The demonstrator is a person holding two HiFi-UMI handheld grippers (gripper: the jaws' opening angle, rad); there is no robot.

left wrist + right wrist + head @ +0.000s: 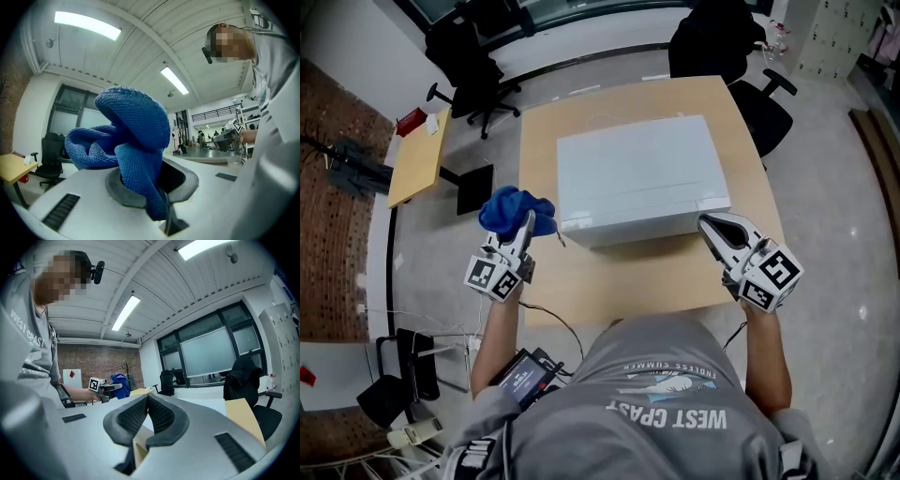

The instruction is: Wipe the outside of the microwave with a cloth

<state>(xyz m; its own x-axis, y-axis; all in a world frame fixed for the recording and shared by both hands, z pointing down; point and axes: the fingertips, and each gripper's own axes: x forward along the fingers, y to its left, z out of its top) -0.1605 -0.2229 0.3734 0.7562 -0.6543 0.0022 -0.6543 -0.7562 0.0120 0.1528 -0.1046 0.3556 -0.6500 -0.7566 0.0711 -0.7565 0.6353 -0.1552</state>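
Note:
A white microwave (637, 178) sits on the wooden table (609, 281). My left gripper (528, 221) is shut on a blue cloth (514, 212), held off the microwave's left front corner. In the left gripper view the blue cloth (133, 150) bunches up from between the jaws and hides most of what lies ahead. My right gripper (709, 228) hovers at the microwave's right front corner, shut with nothing between its jaws. The right gripper view shows its pads (161, 417) pressed together, with the left gripper and blue cloth (121, 382) far off to the left.
Black office chairs (473, 56) stand beyond the table's far corners. A second wooden desk (417, 159) is at the left. Cables and a small device (525, 375) hang near the person's waist below the table's front edge.

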